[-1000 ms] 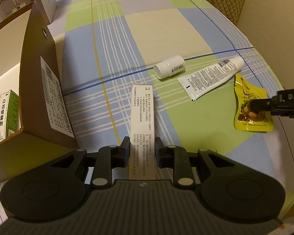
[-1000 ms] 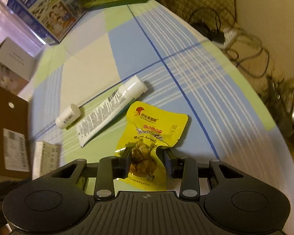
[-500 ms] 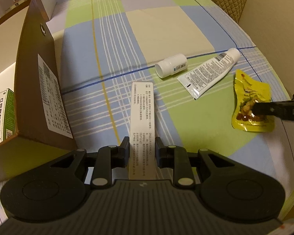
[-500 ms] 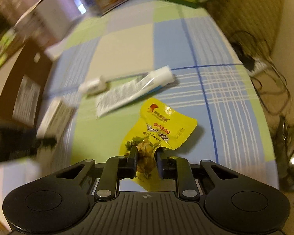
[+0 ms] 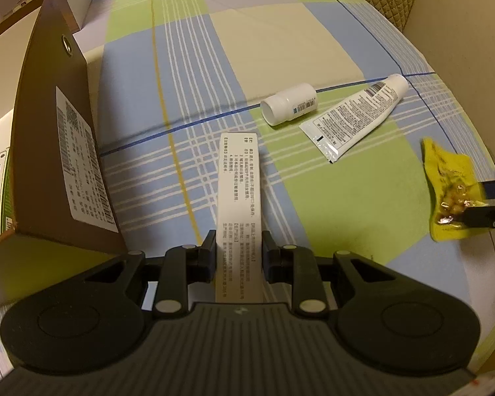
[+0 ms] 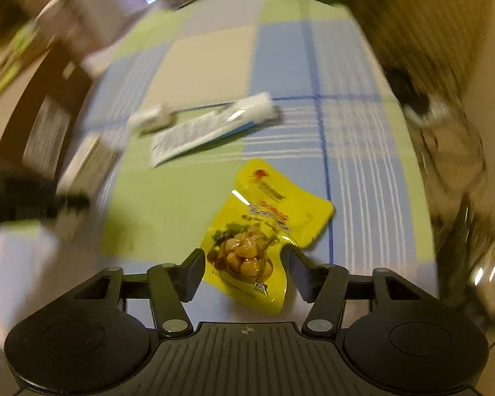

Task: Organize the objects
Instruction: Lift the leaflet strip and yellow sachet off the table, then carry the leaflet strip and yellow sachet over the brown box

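Right gripper [image 6: 244,264] jaws are opening now, letting go of the yellow snack pouch [image 6: 264,237] they pinched a moment ago; it sits between them on the plaid cloth [image 5: 198,76]. Left gripper [image 5: 237,254] stays clamped on the white carton [image 5: 239,178], so regrasping looks likely

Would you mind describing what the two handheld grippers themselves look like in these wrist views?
The left gripper and right gripper look alike: matte black plastic with a ribbed centre plate bearing a small pale mark, a round disc housing on each side, and angular linkage arms with pale round pivot pins leading to flat black fingers. No cables, sleeves or hands are visible.
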`<state>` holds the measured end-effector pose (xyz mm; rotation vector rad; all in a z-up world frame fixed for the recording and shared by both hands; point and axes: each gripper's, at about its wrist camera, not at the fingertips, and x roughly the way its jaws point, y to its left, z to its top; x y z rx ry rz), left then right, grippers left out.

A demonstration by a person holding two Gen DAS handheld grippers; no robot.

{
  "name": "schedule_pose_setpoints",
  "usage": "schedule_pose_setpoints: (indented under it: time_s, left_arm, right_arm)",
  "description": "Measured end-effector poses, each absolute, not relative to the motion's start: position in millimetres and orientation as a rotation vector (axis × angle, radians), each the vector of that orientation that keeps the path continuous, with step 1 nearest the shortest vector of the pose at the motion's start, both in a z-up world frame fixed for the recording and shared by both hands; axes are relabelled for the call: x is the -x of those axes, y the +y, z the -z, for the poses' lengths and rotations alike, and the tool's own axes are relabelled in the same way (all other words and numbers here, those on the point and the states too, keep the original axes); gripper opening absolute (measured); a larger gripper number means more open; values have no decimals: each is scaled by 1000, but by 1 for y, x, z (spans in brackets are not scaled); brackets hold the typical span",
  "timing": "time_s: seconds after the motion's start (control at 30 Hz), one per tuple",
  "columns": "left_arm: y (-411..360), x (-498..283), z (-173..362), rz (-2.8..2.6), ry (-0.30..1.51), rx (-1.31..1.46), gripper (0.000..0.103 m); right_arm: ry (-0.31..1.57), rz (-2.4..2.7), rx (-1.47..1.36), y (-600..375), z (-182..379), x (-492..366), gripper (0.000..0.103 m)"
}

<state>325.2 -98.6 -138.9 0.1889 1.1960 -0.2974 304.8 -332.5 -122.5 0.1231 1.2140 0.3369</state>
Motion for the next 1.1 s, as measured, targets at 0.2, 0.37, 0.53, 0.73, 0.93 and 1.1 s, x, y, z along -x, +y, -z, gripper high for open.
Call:
schedule_pose_setpoints:
  time_s: [0.2, 0.37, 0.53, 0.73, 0.93, 1.1]
  left_arm:
    - [-98, -324, 139, 298, 1196, -190, 21]
    - [-98, -324, 141, 296, 1199, -192, 21]
    - [-97, -324, 144, 295, 1204, -188, 21]
    - [-99, -325, 143, 289, 1198, -183, 22]
    - [-98, -320, 138, 292, 1181, -175, 21]
    - [-96, -312, 128, 303, 1160, -161, 21]
  right_arm:
    - [1188, -161, -459, -351, 132, -311, 55]
    - [1166, -87, -425, -348, 127, -318, 29]
    - [1149, -163, -272, -331, 122, -321, 28]
    - [1135, -230, -302, -331, 120, -311, 19]
    - [1113, -267, -279, -327, 113, -304, 17]
    - [1096, -289, -285, -325, 104, -296, 17]
